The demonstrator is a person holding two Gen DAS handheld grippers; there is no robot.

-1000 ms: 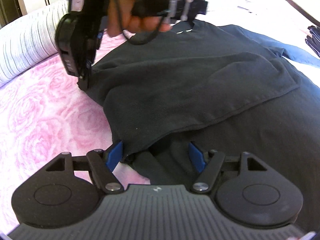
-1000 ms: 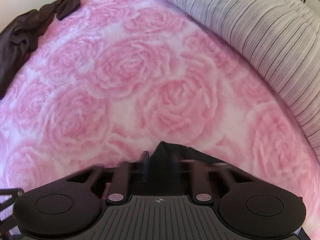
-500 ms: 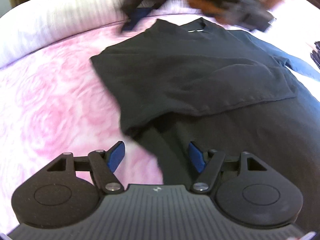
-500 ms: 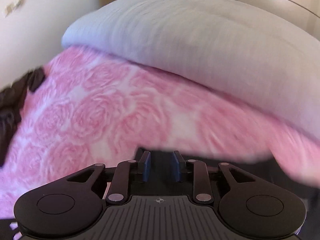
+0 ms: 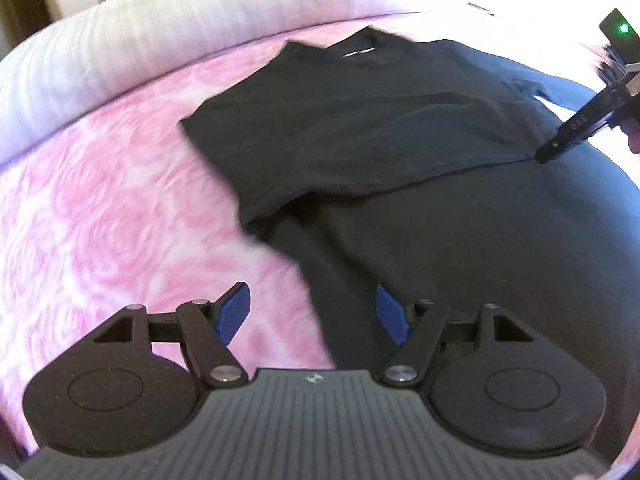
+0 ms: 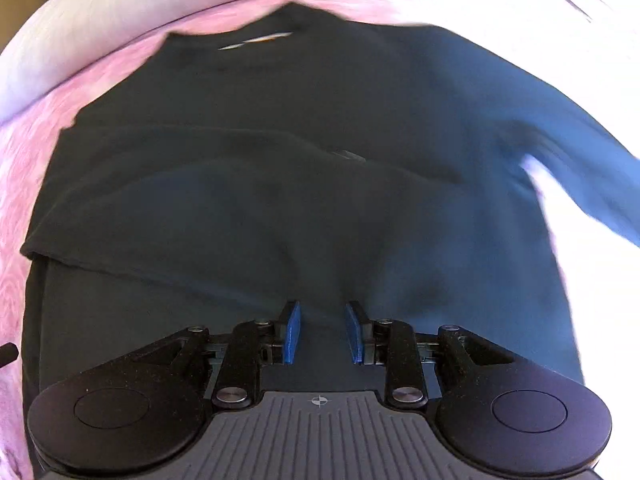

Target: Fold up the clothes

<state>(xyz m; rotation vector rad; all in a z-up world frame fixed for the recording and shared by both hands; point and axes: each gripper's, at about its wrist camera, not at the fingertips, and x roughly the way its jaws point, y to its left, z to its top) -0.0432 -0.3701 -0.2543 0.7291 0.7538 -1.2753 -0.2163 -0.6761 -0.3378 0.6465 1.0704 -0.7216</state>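
A black T-shirt (image 5: 360,120) lies on the pink rose blanket (image 5: 100,220), collar and white neck label (image 5: 360,51) at the far end. Its left side is folded over the body, with the flap's hem (image 5: 400,184) running across. My left gripper (image 5: 314,312) hangs open above the shirt's near left edge and holds nothing. My right gripper (image 5: 576,128) reaches in from the right, its tip near the end of the hem. In the right wrist view the right gripper (image 6: 323,332) hovers over the shirt (image 6: 280,200), pads a little apart with nothing pinched.
A white striped duvet roll (image 5: 160,32) borders the blanket at the far side. The shirt's unfolded right sleeve (image 6: 580,168) stretches out onto a bright white surface. Bare blanket (image 6: 16,160) shows to the left of the shirt.
The right gripper let go of the shirt's far left corner and swung across to its right side, its jaws parting. The left gripper drew back and up from the folded edge.
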